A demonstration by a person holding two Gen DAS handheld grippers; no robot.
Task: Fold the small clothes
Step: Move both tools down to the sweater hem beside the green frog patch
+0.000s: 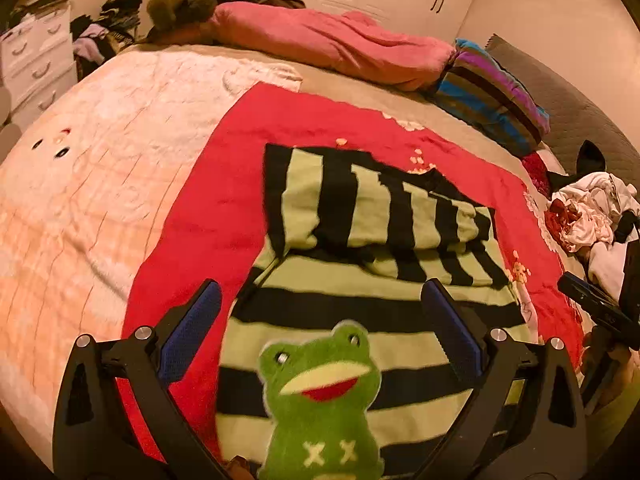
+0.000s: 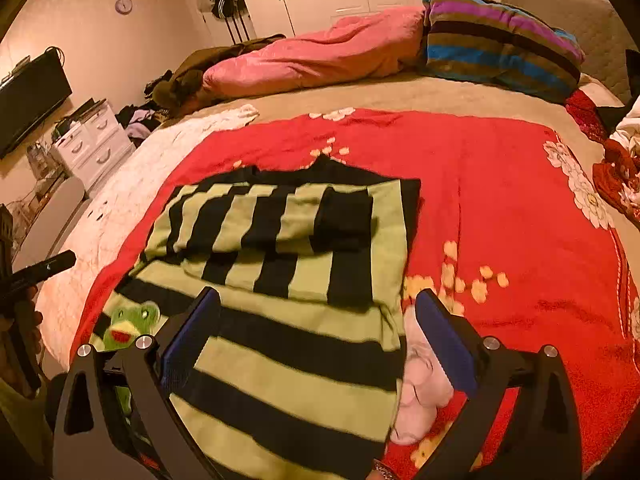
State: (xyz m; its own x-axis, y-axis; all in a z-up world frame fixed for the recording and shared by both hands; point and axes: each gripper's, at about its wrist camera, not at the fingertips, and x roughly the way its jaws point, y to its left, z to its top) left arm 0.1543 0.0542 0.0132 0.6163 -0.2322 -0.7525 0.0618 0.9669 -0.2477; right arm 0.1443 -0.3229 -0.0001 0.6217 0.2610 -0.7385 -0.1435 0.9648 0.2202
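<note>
A green-and-black striped sweater (image 1: 360,312) lies flat on a red blanket (image 1: 208,208) on the bed, with a fuzzy green frog patch (image 1: 320,392) on its near part. A striped sleeve (image 2: 260,220) lies folded across the upper body. My left gripper (image 1: 322,292) hovers open over the sweater's frog end, nothing between its blue pads. My right gripper (image 2: 318,300) hangs open above the sweater (image 2: 288,360) near its right edge, also empty. The frog patch (image 2: 128,322) shows at the lower left of the right wrist view.
A pink quilt (image 1: 328,44) and a striped pillow (image 1: 492,96) lie along the far side of the bed. A heap of loose clothes (image 1: 592,216) sits at the right. White drawers (image 2: 92,144) stand beside the bed on the left.
</note>
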